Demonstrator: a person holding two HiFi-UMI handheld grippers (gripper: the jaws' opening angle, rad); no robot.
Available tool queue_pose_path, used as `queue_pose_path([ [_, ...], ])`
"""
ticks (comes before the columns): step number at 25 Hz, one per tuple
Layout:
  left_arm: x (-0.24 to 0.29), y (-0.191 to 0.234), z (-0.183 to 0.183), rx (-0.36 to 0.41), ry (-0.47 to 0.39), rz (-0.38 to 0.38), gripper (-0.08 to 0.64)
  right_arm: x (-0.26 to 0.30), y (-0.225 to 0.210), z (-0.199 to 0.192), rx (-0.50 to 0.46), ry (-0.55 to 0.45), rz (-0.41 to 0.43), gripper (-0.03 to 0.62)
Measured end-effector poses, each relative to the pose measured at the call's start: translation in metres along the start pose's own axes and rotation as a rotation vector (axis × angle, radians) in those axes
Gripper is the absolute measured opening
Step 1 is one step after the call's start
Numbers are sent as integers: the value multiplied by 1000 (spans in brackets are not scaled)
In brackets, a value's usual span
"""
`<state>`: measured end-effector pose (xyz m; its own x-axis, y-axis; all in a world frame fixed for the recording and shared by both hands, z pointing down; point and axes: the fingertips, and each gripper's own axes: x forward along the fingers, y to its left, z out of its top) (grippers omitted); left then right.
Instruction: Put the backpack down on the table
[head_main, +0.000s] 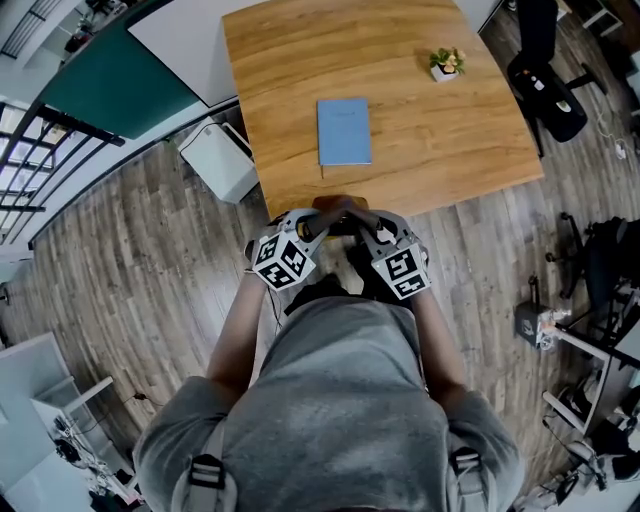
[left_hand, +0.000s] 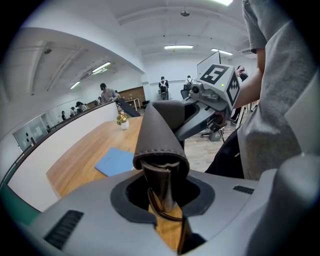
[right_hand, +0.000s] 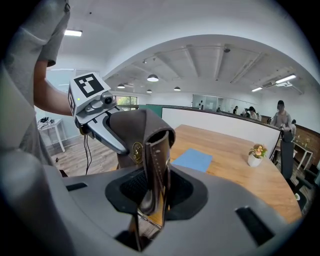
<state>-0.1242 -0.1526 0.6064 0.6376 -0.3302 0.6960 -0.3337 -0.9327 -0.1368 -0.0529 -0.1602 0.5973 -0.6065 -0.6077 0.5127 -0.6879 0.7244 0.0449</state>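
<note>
1. Head view: holding up a brown backpack (head_main: 340, 206) with the left gripper (head_main: 320, 222) and the right gripper (head_main: 362, 222), right at the near edge of the table (head_main: 430, 130). Farther in on the table, a blue book (head_main: 344, 131); near the table's far right corner, a small flower pot (head_main: 446, 64).
2. Left gripper view: clamped tight on a fold of the backpack (left_hand: 161, 140), with the table behind and to the left.
3. Right gripper view: pinched shut on a strap of the backpack (right_hand: 155, 165), beside a round gold badge (right_hand: 137, 149), with the table behind it on the right.
</note>
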Motion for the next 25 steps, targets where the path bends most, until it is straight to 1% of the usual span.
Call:
queue_pose_path([
  [14,35,25,0,-29,44,-9,103,26,-36,-9,1,36,35,87],
  [22,55,35,-1,-40,73,-12,106,38,-56,-24,12,72,48,87],
  [25,61,39,-1,-45,83,-12,106,43,-61,-22,14,75,60,89],
])
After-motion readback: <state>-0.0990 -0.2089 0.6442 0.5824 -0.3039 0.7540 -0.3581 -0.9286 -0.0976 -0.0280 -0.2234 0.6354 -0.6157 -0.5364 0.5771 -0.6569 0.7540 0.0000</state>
